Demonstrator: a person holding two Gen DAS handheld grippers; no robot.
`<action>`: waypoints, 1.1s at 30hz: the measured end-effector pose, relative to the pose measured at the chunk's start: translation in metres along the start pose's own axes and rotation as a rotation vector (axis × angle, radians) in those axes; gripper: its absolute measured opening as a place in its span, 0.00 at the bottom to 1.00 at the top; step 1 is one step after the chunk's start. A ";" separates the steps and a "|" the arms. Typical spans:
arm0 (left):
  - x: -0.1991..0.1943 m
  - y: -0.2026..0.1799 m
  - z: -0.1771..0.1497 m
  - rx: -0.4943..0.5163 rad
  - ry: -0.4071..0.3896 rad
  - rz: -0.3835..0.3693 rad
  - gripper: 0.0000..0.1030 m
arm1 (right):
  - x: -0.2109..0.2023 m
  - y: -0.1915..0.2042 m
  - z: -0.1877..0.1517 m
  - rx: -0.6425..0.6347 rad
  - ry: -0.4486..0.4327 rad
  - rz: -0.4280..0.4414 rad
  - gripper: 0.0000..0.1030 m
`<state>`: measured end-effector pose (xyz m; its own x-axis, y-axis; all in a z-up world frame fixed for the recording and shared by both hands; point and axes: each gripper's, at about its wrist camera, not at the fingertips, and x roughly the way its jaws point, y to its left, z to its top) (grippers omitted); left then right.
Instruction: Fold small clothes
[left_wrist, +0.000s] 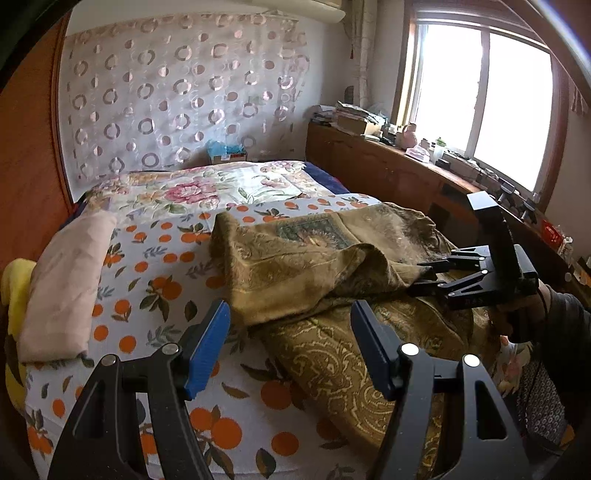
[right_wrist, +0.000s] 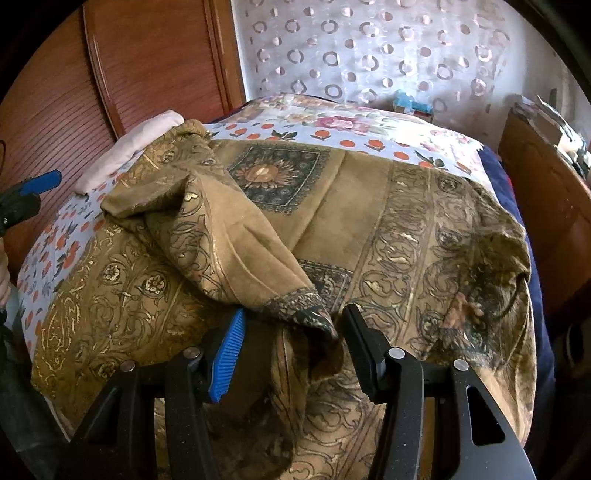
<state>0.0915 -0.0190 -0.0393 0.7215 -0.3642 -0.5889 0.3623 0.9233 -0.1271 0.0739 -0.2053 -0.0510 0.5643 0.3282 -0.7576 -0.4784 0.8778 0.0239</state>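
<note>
An olive-gold patterned cloth lies rumpled on the bed, one corner folded back over itself. It fills the right wrist view. My left gripper is open and empty, just short of the cloth's near fold. My right gripper is open, its jaws on either side of the folded-over corner, not closed on it. In the left wrist view the right gripper sits at the cloth's right edge. The left gripper's blue finger shows at the left edge of the right wrist view.
The bed has an orange-print sheet and a floral quilt behind. A folded pink cloth lies at the bed's left edge beside something yellow. A cluttered wooden ledge runs under the window at right.
</note>
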 end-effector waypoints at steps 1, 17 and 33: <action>0.000 0.000 -0.001 -0.003 0.001 0.003 0.67 | 0.002 0.002 0.002 -0.009 0.002 0.000 0.54; -0.009 0.006 -0.009 -0.030 -0.019 0.010 0.67 | -0.057 0.019 0.000 -0.021 -0.181 0.129 0.05; -0.012 -0.010 -0.002 -0.008 -0.048 -0.023 0.67 | -0.120 -0.044 -0.065 0.128 -0.092 -0.176 0.11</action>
<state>0.0775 -0.0238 -0.0323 0.7404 -0.3907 -0.5469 0.3746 0.9155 -0.1468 -0.0161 -0.3058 -0.0037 0.6932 0.1915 -0.6948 -0.2812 0.9595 -0.0161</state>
